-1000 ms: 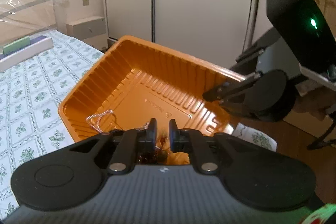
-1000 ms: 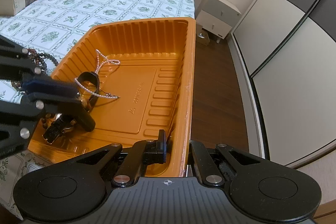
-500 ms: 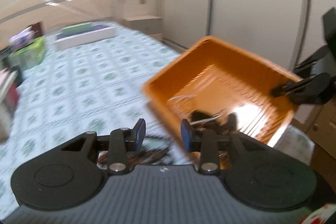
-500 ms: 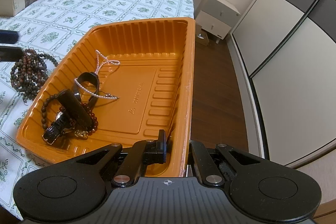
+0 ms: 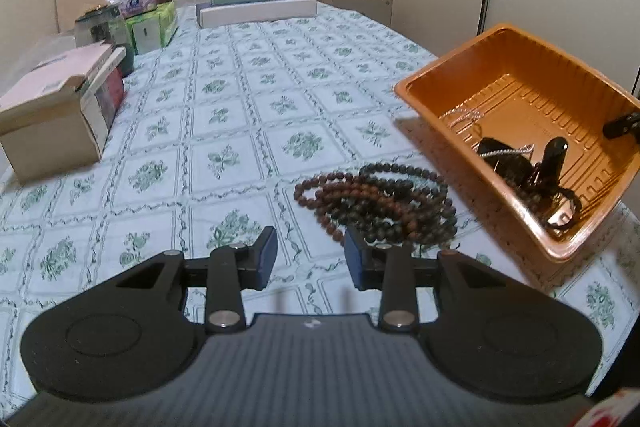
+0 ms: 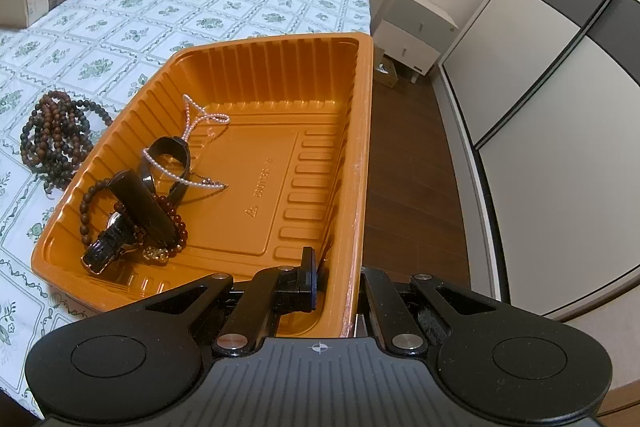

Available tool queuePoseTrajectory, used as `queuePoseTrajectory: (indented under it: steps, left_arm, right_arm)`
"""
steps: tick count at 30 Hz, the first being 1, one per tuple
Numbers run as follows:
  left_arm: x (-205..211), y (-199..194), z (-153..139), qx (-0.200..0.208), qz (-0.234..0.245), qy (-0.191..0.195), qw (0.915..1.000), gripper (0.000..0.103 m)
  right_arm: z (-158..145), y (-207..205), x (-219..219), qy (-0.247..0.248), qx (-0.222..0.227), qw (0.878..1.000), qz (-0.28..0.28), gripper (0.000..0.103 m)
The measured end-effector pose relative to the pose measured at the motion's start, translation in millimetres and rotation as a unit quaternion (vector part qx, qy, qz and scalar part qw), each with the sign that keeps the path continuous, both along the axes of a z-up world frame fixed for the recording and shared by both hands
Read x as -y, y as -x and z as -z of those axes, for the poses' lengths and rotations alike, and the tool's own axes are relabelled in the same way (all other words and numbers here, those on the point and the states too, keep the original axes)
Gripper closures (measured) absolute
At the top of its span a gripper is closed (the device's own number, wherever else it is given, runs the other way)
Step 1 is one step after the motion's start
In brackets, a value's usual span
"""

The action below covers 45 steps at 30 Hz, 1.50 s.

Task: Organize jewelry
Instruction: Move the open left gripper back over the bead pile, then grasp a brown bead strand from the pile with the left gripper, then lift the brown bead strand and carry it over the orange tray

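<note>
Swinging away from the orange tray (image 5: 472, 39), the left gripper (image 5: 310, 257) now hangs empty, fingers apart, just short of the bead pile (image 5: 380, 203) lying on the tablecloth (image 5: 224, 115) beside the tray. Watch (image 6: 120, 227) and pearl chain (image 6: 188, 155) already sit inside; beads look next. The right gripper (image 6: 336, 279) stays clamped on the tray's near rim

Floral tablecloth (image 5: 248, 131) covers the table. Bead pile (image 5: 376, 203) lies just ahead of left gripper (image 5: 310, 259), orange tray (image 5: 472, 67) ahead-right of it. Cardboard box (image 5: 56, 115) far left; tissue packs (image 5: 152, 23) and flat boxes (image 5: 256, 11) far ahead.
</note>
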<state>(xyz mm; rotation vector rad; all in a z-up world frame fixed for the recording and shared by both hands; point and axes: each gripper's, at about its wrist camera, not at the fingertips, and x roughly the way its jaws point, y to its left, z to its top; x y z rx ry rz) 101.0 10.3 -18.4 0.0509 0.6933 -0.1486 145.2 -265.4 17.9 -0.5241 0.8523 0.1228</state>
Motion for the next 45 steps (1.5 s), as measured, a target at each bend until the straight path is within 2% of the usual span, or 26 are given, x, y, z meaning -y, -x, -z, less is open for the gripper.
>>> queuePoseTrajectory:
  steps: [8,12,14,17,25,27,28,29,30,39,45]
  left_arm:
    - [19,-10,8,0.004,0.015,0.002,0.9999,0.071]
    - [36,-17,8,0.007,0.038,0.005,0.9992,0.071]
    - [44,-21,10,0.003,0.047,0.012,0.9988,0.076]
    - [55,-28,14,-0.003,0.055,0.020,0.9983,0.077]
    - [65,-48,27,-0.034,0.035,0.026,0.9985,0.077]
    - [64,-52,32,-0.042,0.031,0.027,0.9983,0.079]
    - [64,-52,32,-0.042,0.032,0.028,0.9982,0.084]
    - [64,-52,31,-0.041,0.034,0.029,0.9981,0.095]
    - [63,-50,29,-0.039,0.034,0.030,0.9982,0.097]
    - [30,-28,-8,0.006,0.022,0.030,0.9993,0.097]
    - [-4,-23,-49,0.045,0.005,0.032,0.9985,0.097]
  right_arm:
    - [0,0,0,0.001,0.000,1.000,-0.001,0.099]
    - [0,0,0,0.000,0.000,1.000,0.000,0.099]
    - [0,-1,0,0.000,-0.001,1.000,0.000,0.099]
    - [1,-1,0,0.000,0.000,1.000,-0.001,0.099]
    - [1,0,0,0.000,0.002,1.000,-0.002,0.099]
    - [1,0,0,0.000,0.001,1.000,-0.002,0.099]
    - [1,0,0,0.000,0.002,1.000,-0.002,0.099]
    - [1,0,0,0.000,0.002,1.000,-0.002,0.099]
    - [1,1,0,0.000,0.003,1.000,-0.003,0.099]
    - [1,0,0,-0.001,0.003,1.000,-0.002,0.099]
    - [1,1,0,0.000,0.003,1.000,-0.002,0.099]
